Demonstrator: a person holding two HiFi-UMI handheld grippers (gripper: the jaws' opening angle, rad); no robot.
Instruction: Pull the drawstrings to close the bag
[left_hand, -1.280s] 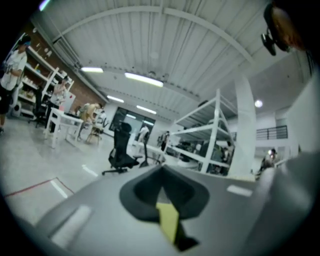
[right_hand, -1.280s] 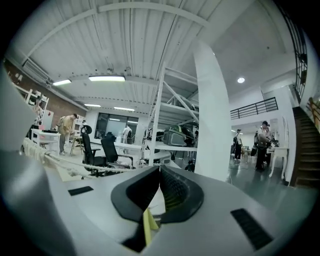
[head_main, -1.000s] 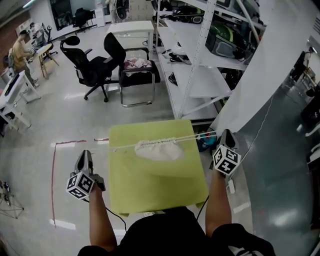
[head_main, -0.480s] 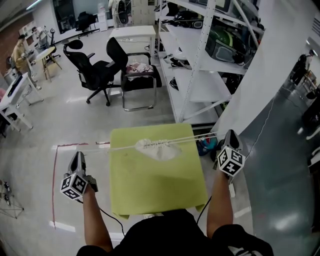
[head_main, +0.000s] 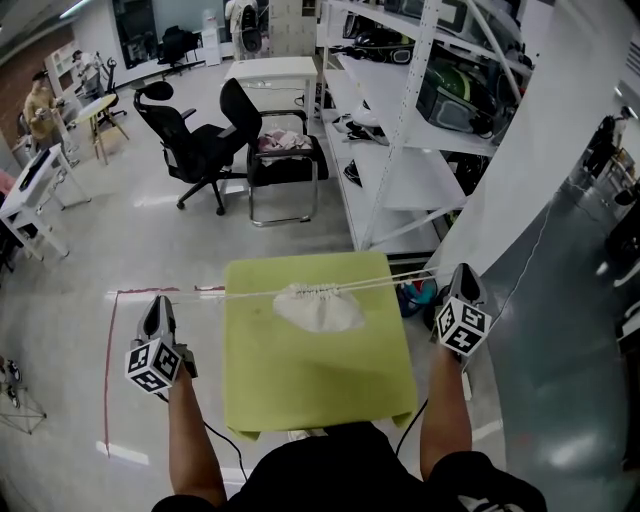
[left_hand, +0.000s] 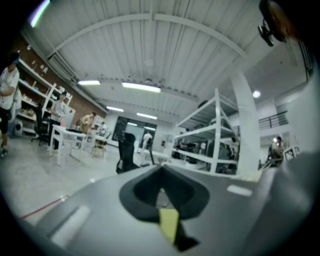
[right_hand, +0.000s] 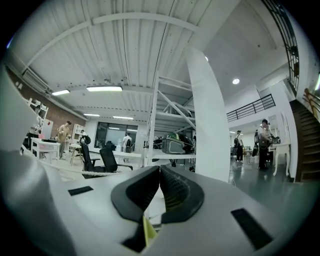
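White cloth bag (head_main: 320, 308) lies on the far half of a yellow-green table (head_main: 300, 390), mouth gathered into tight puckers along its far edge, body sagging toward the person. Drawstrings (head_main: 240, 294) run out of the mouth both ways, taut and nearly straight: one cord goes left past the table edge, a pair goes right and a bit farther back over the table's far right corner.

L gripper (head_main: 156, 305) is off the table's left side, over the floor, w/ the left cord ending at its tip. In the left gripper view its dark pads (left_hand: 142, 192) are pressed together w/ no gap; the cord itself can't be made out btwn them there. R gripper (head_main: 463, 272) is off the table's right side, the paired cords meeting its tip. In the right gripper view its ribbed pads (right_hand: 175, 192) are also closed on each other, pinching at the tip. Both point away from the person, roughly level, marker cubes toward the forearms.

Beyond the table: white shelving rack (head_main: 400, 170) w/ gear on it, big white pillar (head_main: 530, 150) to the right, a black office chair (head_main: 190, 140) and a second chair (head_main: 283, 160) w/ pinkish cloth on the seat. Red tape line (head_main: 108, 370) on the grey floor at left.
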